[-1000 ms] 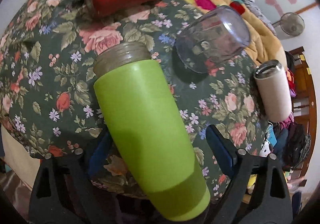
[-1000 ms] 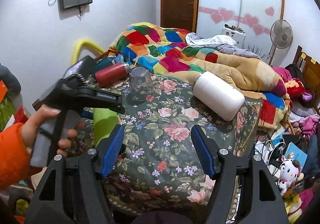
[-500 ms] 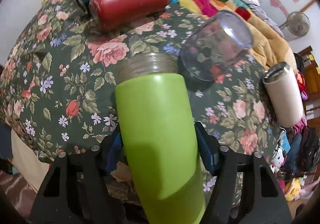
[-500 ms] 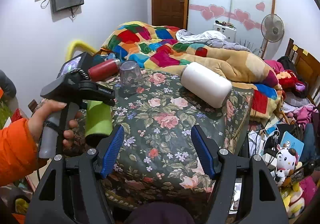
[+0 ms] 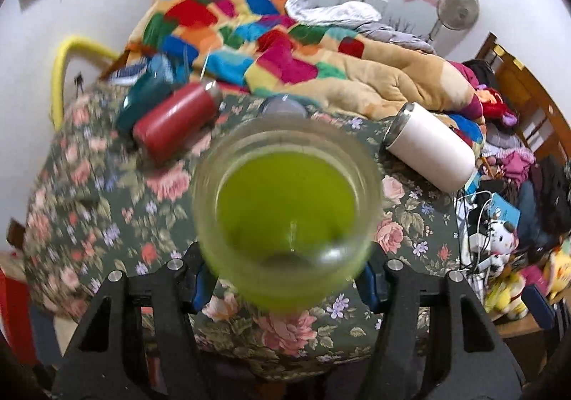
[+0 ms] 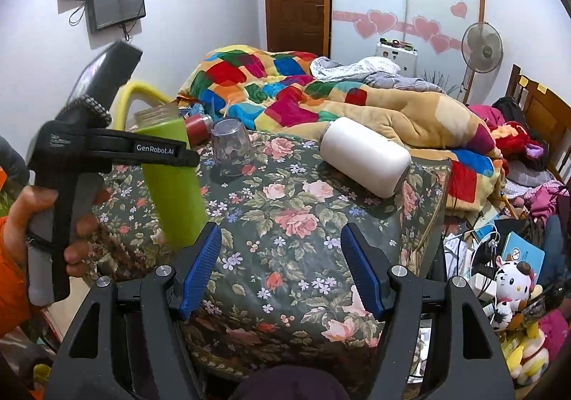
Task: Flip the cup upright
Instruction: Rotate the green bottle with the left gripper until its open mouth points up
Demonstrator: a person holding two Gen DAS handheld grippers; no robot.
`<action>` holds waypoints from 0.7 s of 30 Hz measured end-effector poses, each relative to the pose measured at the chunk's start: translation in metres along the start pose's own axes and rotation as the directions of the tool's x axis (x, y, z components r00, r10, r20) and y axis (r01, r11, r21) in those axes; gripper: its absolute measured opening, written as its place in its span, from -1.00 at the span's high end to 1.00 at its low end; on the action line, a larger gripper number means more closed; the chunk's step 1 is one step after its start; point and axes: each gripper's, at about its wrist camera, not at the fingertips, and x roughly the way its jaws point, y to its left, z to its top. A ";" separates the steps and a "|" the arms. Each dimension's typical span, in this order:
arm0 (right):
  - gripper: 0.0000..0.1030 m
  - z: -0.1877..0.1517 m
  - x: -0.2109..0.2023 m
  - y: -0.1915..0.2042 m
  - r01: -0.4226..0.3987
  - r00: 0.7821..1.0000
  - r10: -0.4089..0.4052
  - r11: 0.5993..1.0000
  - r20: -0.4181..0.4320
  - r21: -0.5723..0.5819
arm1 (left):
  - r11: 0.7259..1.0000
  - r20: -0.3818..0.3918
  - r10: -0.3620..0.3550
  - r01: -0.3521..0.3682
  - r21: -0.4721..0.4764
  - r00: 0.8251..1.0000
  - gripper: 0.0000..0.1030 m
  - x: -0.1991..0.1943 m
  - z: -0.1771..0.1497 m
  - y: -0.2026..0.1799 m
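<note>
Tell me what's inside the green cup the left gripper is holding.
The left wrist view looks into the green cup's open mouth: only its green walls and base show, apparently empty. Motion blur could hide small residue.

- One green cup
- One red bottle
- One white bottle
- One clear upturned glass
- One teal bottle
- Two grippers: left gripper, right gripper

Left gripper clamped, right gripper spread wide

The black left gripper with blue pads is closed on the lime-green cup with a clear threaded rim, held off the table by a bare hand in an orange sleeve. The black right gripper with ribbed blue pads has its jaws apart, holding nothing.
</note>
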 end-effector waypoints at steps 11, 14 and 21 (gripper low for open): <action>-0.28 0.002 0.006 -0.005 0.018 1.000 -0.018 1.000 -0.016 0.001 | 0.996 0.061 0.023 -0.028 0.086 0.998 -0.22 0.009 0.023 -0.020; -0.29 0.002 0.008 -0.008 0.022 1.000 -0.021 1.000 -0.021 0.008 | 0.994 0.043 0.012 -0.017 0.110 0.999 -0.22 0.015 0.021 -0.023; -0.29 0.002 0.010 -0.009 0.026 0.999 -0.026 1.000 -0.029 0.014 | 0.990 0.029 0.007 -0.011 0.143 1.000 -0.22 0.020 0.009 -0.028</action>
